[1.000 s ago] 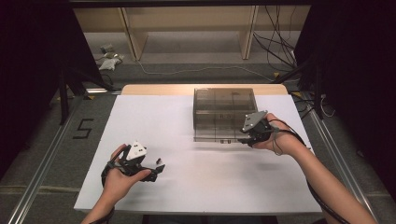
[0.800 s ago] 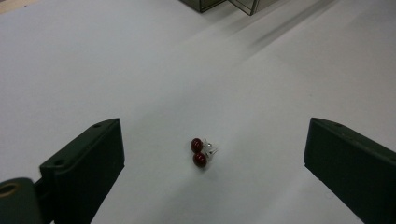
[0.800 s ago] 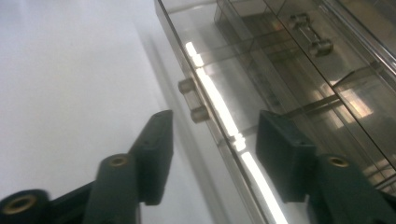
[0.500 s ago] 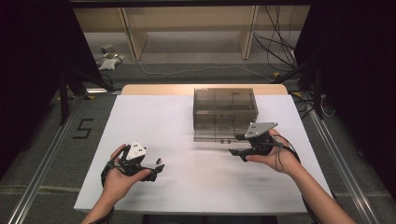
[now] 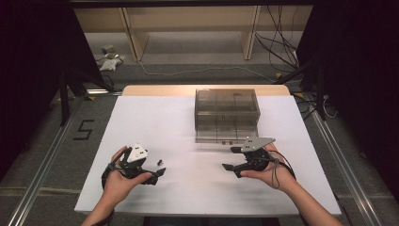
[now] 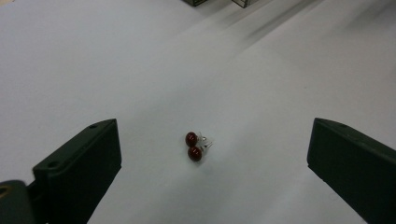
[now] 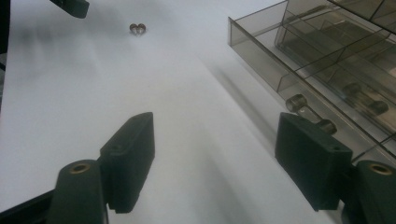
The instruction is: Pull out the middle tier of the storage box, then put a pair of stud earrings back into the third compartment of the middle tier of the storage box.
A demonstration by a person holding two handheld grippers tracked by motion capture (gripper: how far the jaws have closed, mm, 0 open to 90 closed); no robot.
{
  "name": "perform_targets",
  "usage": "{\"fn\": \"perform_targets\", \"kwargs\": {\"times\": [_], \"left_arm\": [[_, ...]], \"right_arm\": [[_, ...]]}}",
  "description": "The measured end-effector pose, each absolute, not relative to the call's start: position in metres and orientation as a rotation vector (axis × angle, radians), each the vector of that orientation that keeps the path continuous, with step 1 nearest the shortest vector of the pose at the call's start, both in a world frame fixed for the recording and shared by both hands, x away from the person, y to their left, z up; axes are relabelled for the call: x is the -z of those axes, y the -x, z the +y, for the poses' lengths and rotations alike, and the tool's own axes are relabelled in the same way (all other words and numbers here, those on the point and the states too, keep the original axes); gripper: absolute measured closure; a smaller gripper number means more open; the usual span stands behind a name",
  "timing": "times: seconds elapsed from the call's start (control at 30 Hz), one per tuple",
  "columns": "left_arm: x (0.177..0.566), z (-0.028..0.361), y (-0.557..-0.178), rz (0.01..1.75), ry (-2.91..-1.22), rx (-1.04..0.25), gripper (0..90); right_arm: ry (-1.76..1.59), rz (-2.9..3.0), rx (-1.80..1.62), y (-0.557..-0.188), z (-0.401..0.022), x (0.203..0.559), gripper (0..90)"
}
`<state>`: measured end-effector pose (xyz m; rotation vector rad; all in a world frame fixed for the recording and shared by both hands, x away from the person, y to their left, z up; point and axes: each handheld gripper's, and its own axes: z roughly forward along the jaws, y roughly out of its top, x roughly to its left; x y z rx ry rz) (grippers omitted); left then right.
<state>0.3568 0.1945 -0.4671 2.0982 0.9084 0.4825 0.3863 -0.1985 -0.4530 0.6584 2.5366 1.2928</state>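
Pulled back from the smoky drawer box (image 5: 227,114), the right gripper (image 5: 231,158) now sits at five o'clock of it — jaws just opening, spread, nothing between. Left gripper (image 5: 159,170) spread too; red stud earrings (image 6: 194,146) lie on the table (image 5: 188,197) at its twelve o'clock.

Pair of dark red stud earrings (image 6: 194,146), glossy round balls touching each other, with clear backs on the posts sticking out to the right. They lie loose on the white surface, dead centre of the left gripper view, slightly below middle.
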Motion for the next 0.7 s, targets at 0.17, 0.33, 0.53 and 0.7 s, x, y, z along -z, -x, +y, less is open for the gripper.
{"fn": "perform_targets", "kwargs": {"times": [0.17, 0.33, 0.53, 0.7], "left_arm": [[0.4664, 0.1942, -0.3562, 0.905, -2.102, -0.480, 1.2], [0.4664, 0.1939, -0.3563, 0.901, -2.098, -0.472, 0.2], [0.4666, 0.1940, -0.3559, 0.894, -2.097, -0.449, 0.0], [0.4666, 0.1950, -0.3565, 0.890, -2.105, -0.449, 0.0]], "right_arm": [[-0.677, 2.525, -1.302, -0.3862, -0.2003, 0.4529, 29.8], [-0.682, 2.520, -1.314, -0.3870, -0.2035, 0.4528, 30.1], [-0.681, 2.506, -1.339, -0.3887, -0.2020, 0.4513, 29.4], [-0.682, 2.507, -1.346, -0.3888, -0.1997, 0.4531, 29.5]]}}
